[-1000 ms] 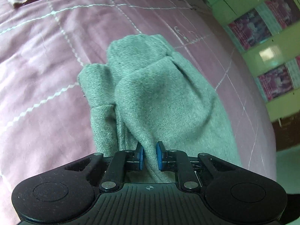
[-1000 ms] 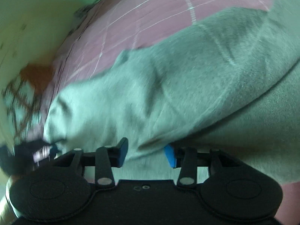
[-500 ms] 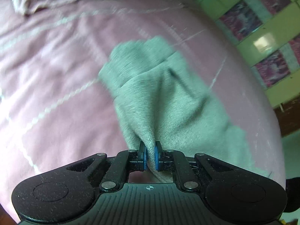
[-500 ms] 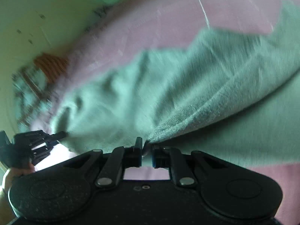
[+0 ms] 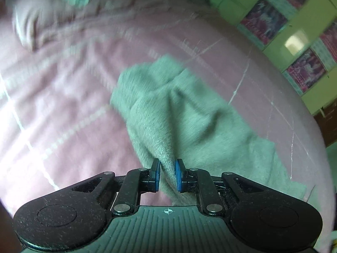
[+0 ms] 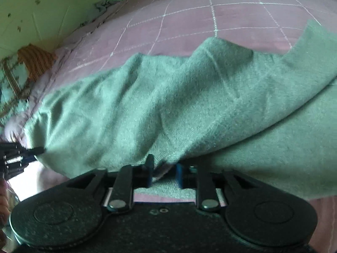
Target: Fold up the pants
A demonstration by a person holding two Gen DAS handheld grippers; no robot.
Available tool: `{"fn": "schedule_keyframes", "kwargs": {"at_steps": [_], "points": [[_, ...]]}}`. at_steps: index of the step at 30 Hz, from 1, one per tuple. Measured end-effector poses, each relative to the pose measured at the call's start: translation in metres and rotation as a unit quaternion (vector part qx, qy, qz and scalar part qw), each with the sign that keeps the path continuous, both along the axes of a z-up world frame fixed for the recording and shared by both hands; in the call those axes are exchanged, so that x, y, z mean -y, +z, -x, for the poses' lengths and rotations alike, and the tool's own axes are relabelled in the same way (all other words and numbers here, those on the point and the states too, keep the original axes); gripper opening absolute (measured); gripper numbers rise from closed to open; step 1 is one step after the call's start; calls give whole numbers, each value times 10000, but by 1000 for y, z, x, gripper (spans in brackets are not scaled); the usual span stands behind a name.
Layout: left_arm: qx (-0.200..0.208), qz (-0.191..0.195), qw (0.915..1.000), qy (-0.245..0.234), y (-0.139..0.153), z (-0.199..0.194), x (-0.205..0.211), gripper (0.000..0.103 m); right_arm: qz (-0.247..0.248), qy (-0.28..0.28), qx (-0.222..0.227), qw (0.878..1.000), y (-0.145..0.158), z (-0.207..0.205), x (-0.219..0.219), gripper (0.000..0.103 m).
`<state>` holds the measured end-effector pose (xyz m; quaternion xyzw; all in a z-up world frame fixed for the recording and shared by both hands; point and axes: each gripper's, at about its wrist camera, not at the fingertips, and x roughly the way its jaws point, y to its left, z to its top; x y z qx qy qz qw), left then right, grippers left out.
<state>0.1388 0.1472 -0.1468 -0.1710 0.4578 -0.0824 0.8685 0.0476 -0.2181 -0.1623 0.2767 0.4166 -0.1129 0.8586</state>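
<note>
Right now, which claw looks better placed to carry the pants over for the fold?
Probably the left claw: it is clamped on a ridge of the grey pants. The right claw is opening, with cloth loosely between its pads.

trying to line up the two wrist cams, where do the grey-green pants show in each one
Left wrist: the grey-green pants run from centre down to the left gripper, a ridge of cloth pinched between its fingers.
Right wrist: pants fill the middle band, edge to edge; a fold lies at the opening right gripper.
Shared landmark: the pink bedspread with white grid lines.
</note>
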Motion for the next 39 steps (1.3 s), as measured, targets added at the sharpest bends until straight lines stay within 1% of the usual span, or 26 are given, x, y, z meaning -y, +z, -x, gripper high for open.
{"fn": "schedule_keyframes", "kwargs": {"at_steps": [1, 2, 3, 5, 7, 10, 12, 14, 16, 17, 20, 23, 25, 26, 27, 29, 31, 34, 36, 37, 39], "points": [[190, -73, 9998, -42, 11, 9, 1, 14, -33, -49, 37, 10000, 4, 3, 4, 32], [372, -131, 9991, -140, 20, 14, 6, 14, -24, -94, 72, 9999, 11, 7, 7, 39], [492, -182, 9983, -248, 28, 19, 12, 14, -7, -159, 99, 9998, 13, 14, 11, 48], [547, -235, 9969, -523, 35, 25, 25, 14, 3, -355, 88, 9993, 13, 22, 26, 58], [356, -329, 9951, -866, 29, 23, 51, 14, 74, -548, 26, 9985, 13, 28, 39, 58], [39, -482, 9918, -1185, 9, 24, 89, 14, -113, -970, 57, 9952, 15, 36, 61, 58], [-76, -740, 9882, -1341, -5, 31, 112, 14, -10, -1110, 25, 9938, 17, 31, 66, 58], [8, -1152, 9833, -1406, -13, 41, 133, 14, 185, -1199, -108, 9926, 21, 24, 75, 58], [73, -1413, 9803, -1380, -16, 45, 145, 14, 251, -1260, -260, 9914, 23, 15, 82, 58], [80, -1470, 9797, -1358, -16, 46, 147, 14, 278, -1269, -330, 9910, 21, 8, 83, 58], [43, -1494, 9796, -1341, -17, 45, 148, 14, 667, -1302, -726, 9866, 13, -15, 80, 59], [46, -1514, 9784, -1406, -18, 42, 147, 14, 991, -1212, -1147, 9810, 3, -31, 72, 60], [62, -1515, 9781, -1427, -20, 40, 147, 15, 1301, -1085, -1300, 9769, 2, -35, 66, 41], [68, -1500, 9784, -1424, -20, 41, 146, 15, 1436, -1053, -1367, 9745, 3, -33, 66, 24], [84, -1490, 9784, -1433, -19, 42, 145, 16, 1469, -1012, -1361, 9745, 5, -28, 68, 12], [111, -1480, 9782, -1455, -22, 40, 146, 16, 1204, -1045, -1247, 9793, 10, -11, 78, 8], [129, -1457, 9783, -1467, -23, 39, 145, 16, 970, -1098, -1092, 9832, 18, 10, 84, 7], [160, -1452, 9780, -1491, -24, 40, 145, 16, 749, -1138, -830, 9872, 34, 43, 82, 6], [186, -1457, 9777, -1502, -24, 42, 145, 16, 458, -1340, -623, 9880, 38, 70, 78, 3], [204, -1474, 9772, -1513, -25, 42, 145, 17, 413, -1366, -658, 9876, 33, 77, 77, 2], [220, -1510, 9763, -1537, -25, 42, 146, 17, 362, -1362, -1045, 9845, 7, 86, 75, 0]]}}
